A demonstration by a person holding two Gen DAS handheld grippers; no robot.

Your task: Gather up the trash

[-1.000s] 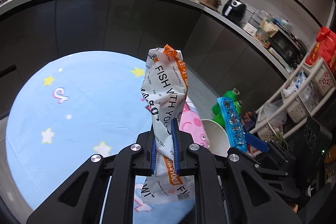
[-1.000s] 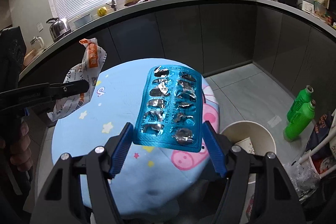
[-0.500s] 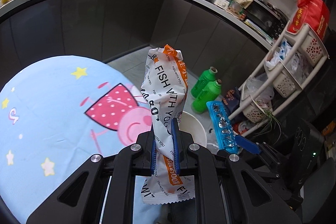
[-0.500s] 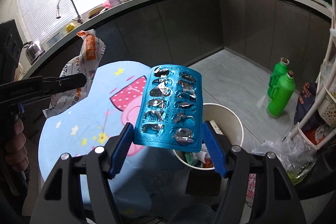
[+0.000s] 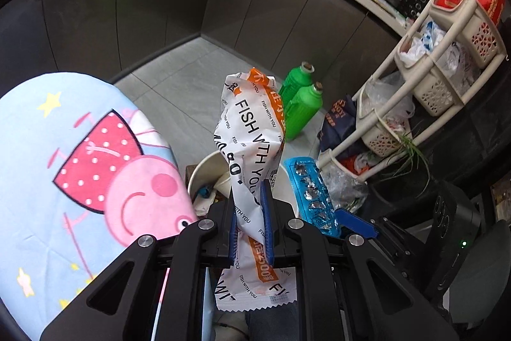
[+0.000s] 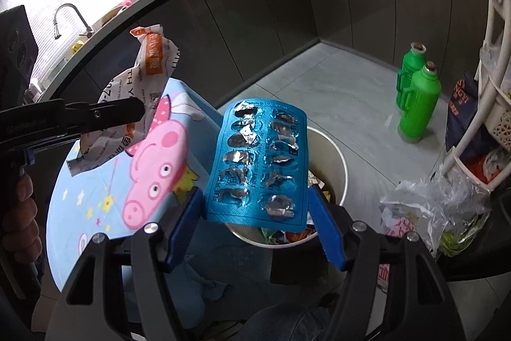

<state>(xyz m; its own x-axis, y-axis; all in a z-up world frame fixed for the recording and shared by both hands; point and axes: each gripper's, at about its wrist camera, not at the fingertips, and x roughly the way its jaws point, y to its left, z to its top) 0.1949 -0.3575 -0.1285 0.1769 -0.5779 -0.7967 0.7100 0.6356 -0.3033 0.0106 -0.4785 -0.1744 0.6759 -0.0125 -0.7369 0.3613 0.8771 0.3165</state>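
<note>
Both grippers are holding trash above a round off-white waste bin (image 6: 332, 149) that is standing on the grey tiled floor (image 6: 351, 91). The left gripper (image 5: 250, 200) is keeping its blue pads nearly together, pinching a crumpled white and orange snack wrapper printed with "FISH WITH YOU" (image 5: 252, 130); the wrapper is standing up from the pads, and its flat sealed end is hanging out below them. In the right wrist view, the left gripper (image 6: 137, 109) is reaching in from the left edge with the wrapper (image 6: 143, 75) clamped at its tip, over the small round worktop covered in a light blue cloth with a pink cartoon pig (image 6: 153, 162). A hand (image 6: 22, 213) is gripping its handle at the left edge.

The right gripper (image 6: 255, 206) is standing fairly wide, with its two blue pads pressing on the long edges of an emptied blue blister pack with torn silver foil pockets (image 6: 262, 162). The pack is tilting up and away from the gripper, covering part of the bin's mouth in that view. In the left wrist view the same pack (image 5: 309, 194) is showing edge-on just to the right of the wrapper, with the bin (image 5: 204, 168) partly hidden behind both.

The bin is already holding mixed scraps. Two green plastic bottles (image 6: 415, 98) are standing together on the floor beyond it, and a cream tiered basket rack (image 5: 447, 59) stuffed with bags is standing to the right.
</note>
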